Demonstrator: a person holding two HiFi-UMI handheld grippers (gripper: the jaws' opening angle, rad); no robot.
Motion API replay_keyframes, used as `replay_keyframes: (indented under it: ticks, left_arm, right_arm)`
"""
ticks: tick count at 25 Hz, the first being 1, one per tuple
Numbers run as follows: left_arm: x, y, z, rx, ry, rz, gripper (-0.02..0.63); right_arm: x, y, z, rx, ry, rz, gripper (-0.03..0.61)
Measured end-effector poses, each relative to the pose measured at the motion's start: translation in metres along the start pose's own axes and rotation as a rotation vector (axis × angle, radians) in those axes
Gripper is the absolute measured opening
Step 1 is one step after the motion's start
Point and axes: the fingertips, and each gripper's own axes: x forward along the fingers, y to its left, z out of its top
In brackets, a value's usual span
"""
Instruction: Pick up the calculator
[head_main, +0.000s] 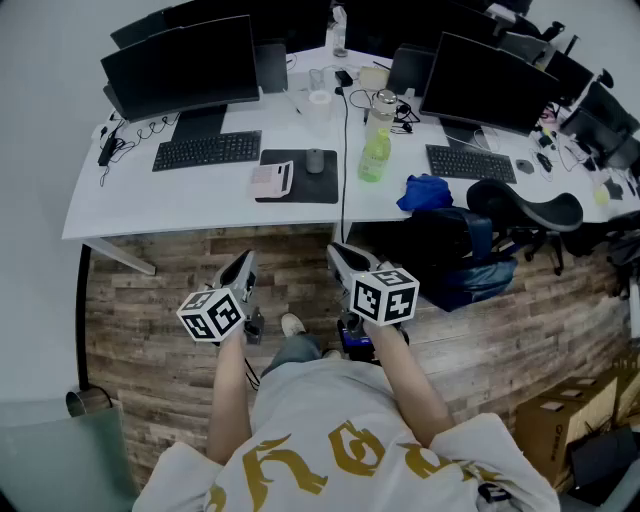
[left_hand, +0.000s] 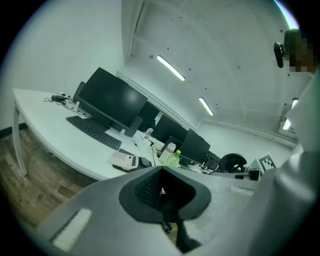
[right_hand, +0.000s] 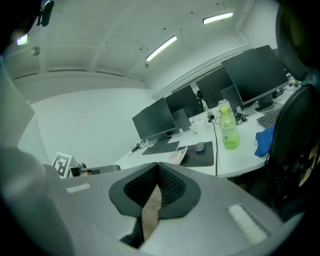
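1. Left gripper (head_main: 244, 262): I hold it low in my left hand over the wood floor (head_main: 150, 290), short of the desk's front edge. Its own view shows the jaws closed tip to tip (left_hand: 161, 169) with nothing gripped between them.
2. Right gripper (head_main: 340, 252): I hold it low in my right hand, beside the left one and at about the same height. The jaw tips meet (right_hand: 158, 164); only a thin sliver of floor shows below them, and nothing is held.
3. Calculator (head_main: 271, 180): a pale unit lying flat on the white desk (head_main: 180, 205). It sits at the left edge of the black mouse pad (head_main: 300, 188), touching it, and is well apart from both grippers. It shows ahead of the jaws in both gripper views (left_hand: 123, 160) (right_hand: 178, 155).
4. Mouse (head_main: 315, 160): grey, on the mouse pad, just right of the calculator.
5. Keyboard (head_main: 207, 149): black, left of the pad and in front of a dark monitor (head_main: 180, 62).
6. Green bottle (head_main: 374, 156): upright, just right of the pad.
7. Blue cloth (head_main: 428, 192): bunched at the desk's front edge, further right.
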Motion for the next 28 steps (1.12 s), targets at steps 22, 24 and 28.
replay_keyframes:
  ticks: [22,24,28]
  left_arm:
    - [0.037,0.059,0.019,0.04,0.036,0.018,0.103]
    - [0.06,0.083,0.026,0.068,0.086,0.004,0.103]
    - [0.105,0.131,0.041,0.069,0.18,-0.043,0.103]
  right_arm:
    - [0.056,-0.028,0.005,0.141,-0.062,-0.039,0.146]
    - [0.083,-0.037,0.008,0.162,-0.057,-0.067,0.138]
    - [0.129,-0.056,0.008,0.207,-0.046,-0.19,0.13]
